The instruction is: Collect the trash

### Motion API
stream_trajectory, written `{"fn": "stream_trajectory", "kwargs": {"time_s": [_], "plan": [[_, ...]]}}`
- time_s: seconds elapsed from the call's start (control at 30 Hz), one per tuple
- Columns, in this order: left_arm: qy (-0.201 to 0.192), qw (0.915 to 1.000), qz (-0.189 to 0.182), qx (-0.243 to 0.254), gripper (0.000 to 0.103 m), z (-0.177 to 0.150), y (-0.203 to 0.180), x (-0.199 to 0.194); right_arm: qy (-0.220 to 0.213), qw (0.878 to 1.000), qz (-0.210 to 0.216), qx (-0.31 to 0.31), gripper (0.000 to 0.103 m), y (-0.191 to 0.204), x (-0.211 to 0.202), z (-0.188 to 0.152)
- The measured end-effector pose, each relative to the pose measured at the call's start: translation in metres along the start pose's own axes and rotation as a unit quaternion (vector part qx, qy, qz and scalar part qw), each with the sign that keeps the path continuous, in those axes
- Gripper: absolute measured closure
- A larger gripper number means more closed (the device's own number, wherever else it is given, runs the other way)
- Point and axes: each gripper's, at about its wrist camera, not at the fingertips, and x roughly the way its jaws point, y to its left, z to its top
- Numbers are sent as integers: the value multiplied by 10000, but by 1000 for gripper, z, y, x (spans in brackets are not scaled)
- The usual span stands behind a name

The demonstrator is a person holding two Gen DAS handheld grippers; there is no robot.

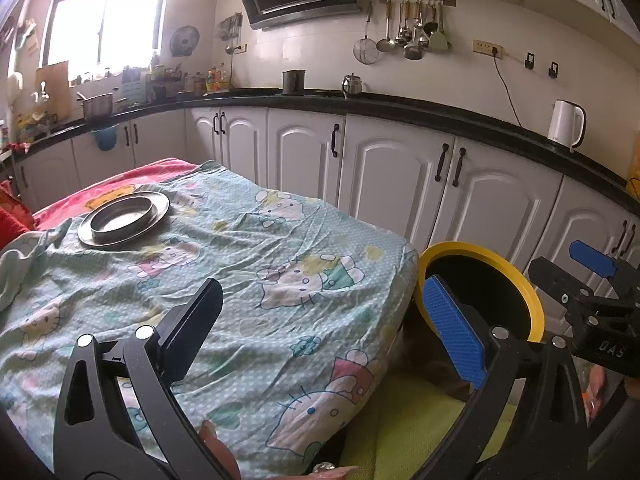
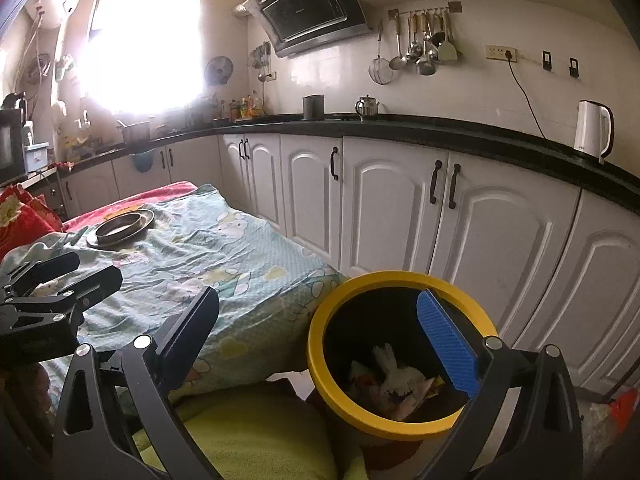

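The crumpled trash [image 2: 394, 380], white with red and orange bits, is lying at the bottom of the yellow-rimmed black bin [image 2: 320, 344]; what the scraps are is hard to make out, and the right gripper's blue pad is hiding part of them. The bin is standing just beside the corner of the cloth-covered desk [image 1: 248, 264]. A metal plate [image 1: 124, 220] is sitting empty at the desk's far end. The right gripper [image 2: 324, 332] is hanging wide open above the bin, holding nothing. The left gripper [image 1: 324, 324] is gaping open over the desk edge, empty.
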Motion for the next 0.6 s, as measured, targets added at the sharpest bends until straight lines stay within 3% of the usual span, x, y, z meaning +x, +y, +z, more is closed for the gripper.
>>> {"fn": "stream_trajectory", "kwargs": {"time_s": [0.6], "plan": [[7,10000,21,-11,11,-1,1,0,43,10000,-19,4,6,-1,3,-1]]}}
